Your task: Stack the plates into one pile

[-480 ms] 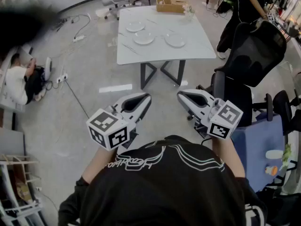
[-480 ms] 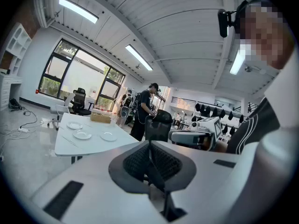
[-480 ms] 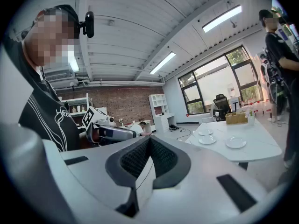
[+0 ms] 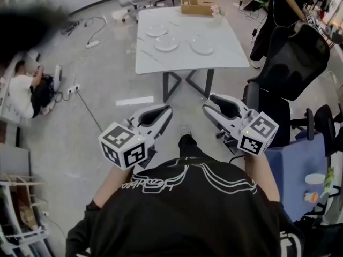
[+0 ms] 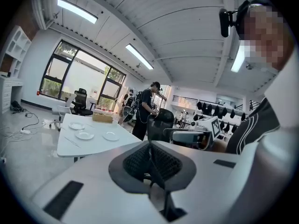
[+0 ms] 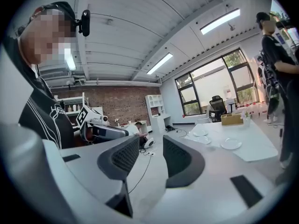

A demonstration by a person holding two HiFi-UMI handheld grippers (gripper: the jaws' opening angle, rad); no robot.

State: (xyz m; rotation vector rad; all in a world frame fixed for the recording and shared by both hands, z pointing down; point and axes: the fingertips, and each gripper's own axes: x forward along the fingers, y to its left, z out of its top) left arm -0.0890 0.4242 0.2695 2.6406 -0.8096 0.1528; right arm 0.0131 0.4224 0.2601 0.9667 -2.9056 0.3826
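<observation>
**Both claws held off the desk, plates not yet piled**

The person stands on the floor well short of the white desk [image 4: 214, 63], holding both claws in front of the chest. They point roughly level toward the desk.

The left claw [image 4: 164, 113] has its jaws pressed together, with nothing between them. The right claw [image 4: 209, 106] has its jaws spread. Only floor and a trailing cable show through the gap, so it holds nothing.

Three plates lie singly and apart on the far half of the desk. The far plate [image 4: 157, 30] sits nearest the left edge. The middle plate [image 4: 166, 43] lies just on the near side of it, not touching. The right plate [image 4: 202, 46] rests toward the right edge, about level with the middle one.

A wooden box [image 4: 195, 6] stands at the far edge. A black office chair [image 4: 292, 58] stands off the desk's right edge, and a person in dark clothes [image 4: 284, 4] stands by the far right corner. Another person [image 4: 21, 92] sits on the floor well off to the left.
</observation>
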